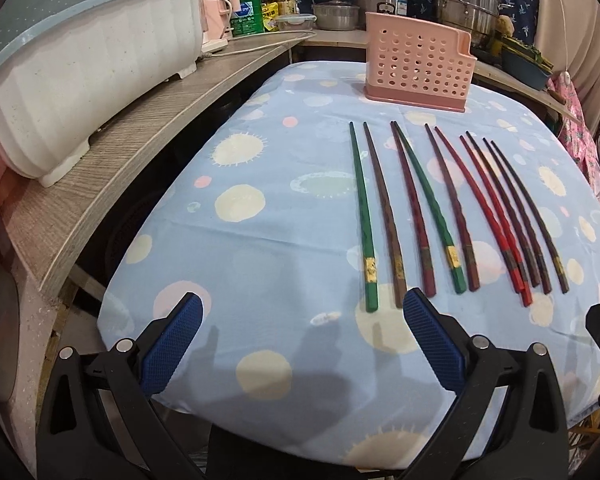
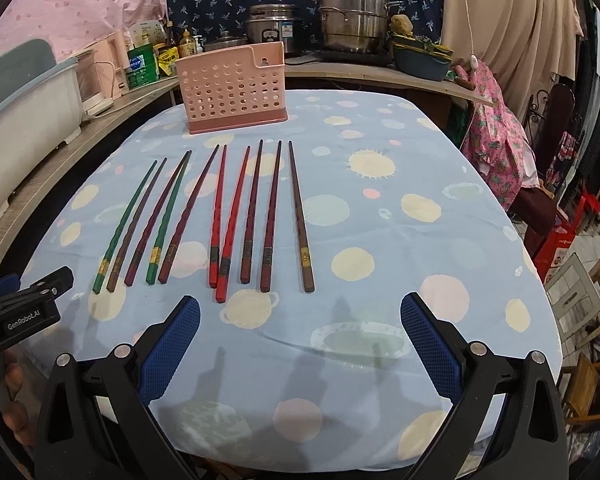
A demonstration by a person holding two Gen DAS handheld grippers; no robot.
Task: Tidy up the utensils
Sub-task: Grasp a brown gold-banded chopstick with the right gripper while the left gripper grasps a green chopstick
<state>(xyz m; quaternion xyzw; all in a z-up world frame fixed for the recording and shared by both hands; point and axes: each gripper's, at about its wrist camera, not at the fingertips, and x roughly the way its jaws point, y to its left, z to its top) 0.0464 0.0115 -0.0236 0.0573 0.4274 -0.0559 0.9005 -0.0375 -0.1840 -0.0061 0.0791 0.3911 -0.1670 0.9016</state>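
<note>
1. The left gripper [image 1: 302,314] hangs spread wide with nothing between its blue pads [image 1: 170,344]; the handle end of the outermost green chopstick [image 1: 363,216] lies just off its right-hand pad, at about 1 o'clock in the left wrist view.
2. The right gripper [image 2: 300,316] is likewise released and empty, low over the dotted tablecloth [image 2: 400,208], with the row of chopsticks [image 2: 220,220] fanning from 10 to 12 o'clock.
3. The pink perforated utensil holder [image 2: 236,88] stands upright at 12 o'clock behind the tips, apparently empty, though its inside is hidden.
4. The step in hand is probably a first pick. It would go best one stick at a time, from the row's outer edge.
5. A pinch near the thick, banded end should steady the stick; the overlapping red chopsticks [image 2: 226,232] may drag each other.
</note>
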